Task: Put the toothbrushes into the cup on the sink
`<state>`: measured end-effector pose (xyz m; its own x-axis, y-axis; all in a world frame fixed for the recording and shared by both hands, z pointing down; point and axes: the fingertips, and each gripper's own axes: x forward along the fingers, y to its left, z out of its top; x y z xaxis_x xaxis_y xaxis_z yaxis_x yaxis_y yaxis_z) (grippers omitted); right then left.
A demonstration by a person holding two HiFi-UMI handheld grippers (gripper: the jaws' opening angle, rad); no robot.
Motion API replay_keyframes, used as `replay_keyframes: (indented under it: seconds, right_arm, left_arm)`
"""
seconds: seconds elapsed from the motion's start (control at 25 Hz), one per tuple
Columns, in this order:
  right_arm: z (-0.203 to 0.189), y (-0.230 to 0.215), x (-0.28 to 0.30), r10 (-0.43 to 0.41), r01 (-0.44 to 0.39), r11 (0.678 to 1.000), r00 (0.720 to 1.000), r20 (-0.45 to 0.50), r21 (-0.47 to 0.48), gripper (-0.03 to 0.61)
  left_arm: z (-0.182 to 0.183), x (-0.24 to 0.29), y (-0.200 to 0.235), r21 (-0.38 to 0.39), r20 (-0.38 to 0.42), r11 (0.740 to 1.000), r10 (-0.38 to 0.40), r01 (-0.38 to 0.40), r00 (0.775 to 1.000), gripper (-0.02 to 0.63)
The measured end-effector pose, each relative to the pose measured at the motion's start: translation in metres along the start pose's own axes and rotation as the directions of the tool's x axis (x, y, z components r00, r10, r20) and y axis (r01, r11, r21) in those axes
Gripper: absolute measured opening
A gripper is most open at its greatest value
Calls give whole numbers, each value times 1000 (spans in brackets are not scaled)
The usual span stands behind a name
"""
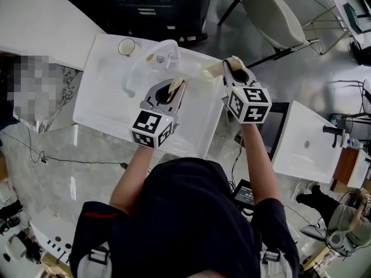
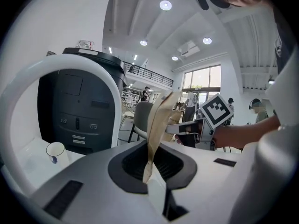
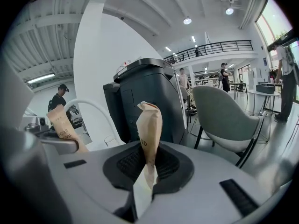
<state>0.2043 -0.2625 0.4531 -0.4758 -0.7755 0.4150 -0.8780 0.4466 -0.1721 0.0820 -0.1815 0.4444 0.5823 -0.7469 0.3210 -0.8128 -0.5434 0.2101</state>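
Note:
Each gripper holds one toothbrush in a tan paper wrapper, above the white sink counter (image 1: 104,106). My left gripper (image 1: 173,89) is shut on a wrapped toothbrush (image 2: 158,125) that sticks up from its jaws. My right gripper (image 1: 230,67) is shut on the other wrapped toothbrush (image 3: 149,132), whose end (image 1: 213,69) points left. The small white cup (image 1: 126,47) stands at the counter's far edge, left of both grippers; it also shows as the cup (image 2: 55,150) at lower left in the left gripper view. The right gripper (image 2: 189,127) shows there too.
A white arched faucet (image 1: 152,59) rises over the basin just beyond the left gripper. A dark machine (image 1: 159,7) stands behind the counter. A pale chair (image 1: 272,16) is at the back right, and a second white sink unit (image 1: 307,146) at the right.

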Motion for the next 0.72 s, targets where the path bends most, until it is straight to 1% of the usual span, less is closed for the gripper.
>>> replay_keyframes:
  seconds: [0.32,0.56,0.72]
  right_arm:
    - [-22,-10,34,9,-8,1000,999,-52,3,55]
    - [-47,-15,52,7,-6,1000,995,-100,10,55]
    - [-57,-16,61,16,-13,1000,993,-119,25,55]
  left_arm:
    - [-9,7,14,-26,-27,999,37,-37,999,34]
    - [-15,11,21,-37,-37,998,52,-53,998,34]
    - [-16,12,24,-42,-43,997,58,-60,997,34]
